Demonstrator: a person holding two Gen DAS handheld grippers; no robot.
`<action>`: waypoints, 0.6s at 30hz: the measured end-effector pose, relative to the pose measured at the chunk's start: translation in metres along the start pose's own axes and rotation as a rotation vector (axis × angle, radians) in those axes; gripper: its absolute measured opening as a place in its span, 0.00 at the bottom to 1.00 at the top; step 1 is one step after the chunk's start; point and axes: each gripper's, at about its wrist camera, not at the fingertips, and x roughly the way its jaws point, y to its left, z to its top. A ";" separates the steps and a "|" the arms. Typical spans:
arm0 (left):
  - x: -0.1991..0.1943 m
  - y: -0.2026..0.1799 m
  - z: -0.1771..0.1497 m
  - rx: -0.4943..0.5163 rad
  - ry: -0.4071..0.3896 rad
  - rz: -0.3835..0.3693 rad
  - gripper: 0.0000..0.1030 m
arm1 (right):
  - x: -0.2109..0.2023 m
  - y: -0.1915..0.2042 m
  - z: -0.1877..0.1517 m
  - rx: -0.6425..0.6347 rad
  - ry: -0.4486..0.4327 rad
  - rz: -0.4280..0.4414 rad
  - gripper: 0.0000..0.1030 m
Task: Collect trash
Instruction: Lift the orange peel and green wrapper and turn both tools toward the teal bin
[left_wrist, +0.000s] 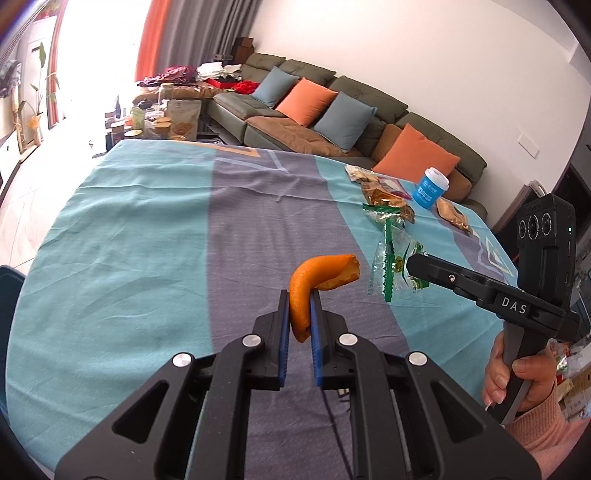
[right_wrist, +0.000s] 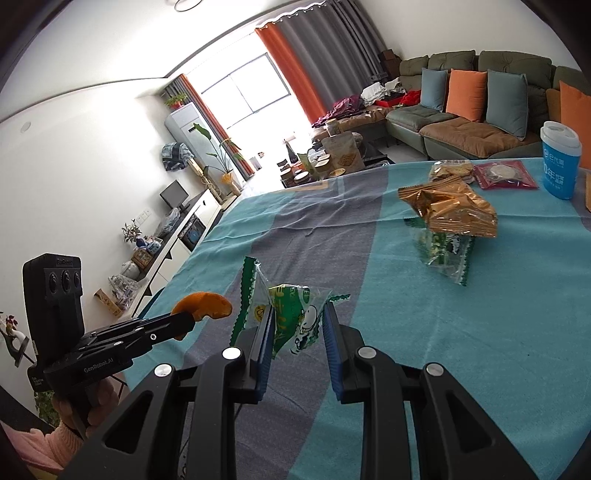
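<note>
From my left wrist camera, my left gripper (left_wrist: 300, 295) has its jaws drawn narrow and clamped on a curled piece of orange peel (left_wrist: 317, 280), which sticks up and bends to the right above the blue pads, clear of the tablecloth (left_wrist: 129, 221). To the right, my right gripper (left_wrist: 415, 264) reaches in from the side, held by a hand (left_wrist: 517, 376) in a pink sleeve, its tip buried in a clear green-printed wrapper (left_wrist: 391, 266). Farther back on the cloth lie a gold snack bag (left_wrist: 384, 199) and a blue paper cup (left_wrist: 430, 188), with a green sofa (left_wrist: 369, 99) behind the table. From my right wrist camera, my right gripper (right_wrist: 299, 325) has its jaws partly closed on the green-printed wrapper (right_wrist: 295, 317), pinched between the blue pads and lifted off the cloth. At the left my left gripper (right_wrist: 184, 317) shows from the side with the orange peel (right_wrist: 207, 304) in its tip. Still on the table are the gold snack bag (right_wrist: 450, 210) lying on top of another green wrapper (right_wrist: 447, 254), a red packet (right_wrist: 504, 175) and the blue paper cup (right_wrist: 559, 162).
</note>
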 end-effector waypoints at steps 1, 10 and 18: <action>-0.004 0.003 -0.001 -0.004 -0.007 0.009 0.10 | 0.002 0.003 0.000 -0.004 0.003 0.006 0.24; -0.031 0.031 -0.013 -0.058 -0.039 0.068 0.10 | 0.020 0.030 0.000 -0.048 0.035 0.066 0.24; -0.051 0.053 -0.024 -0.102 -0.056 0.092 0.10 | 0.034 0.053 0.001 -0.084 0.059 0.106 0.24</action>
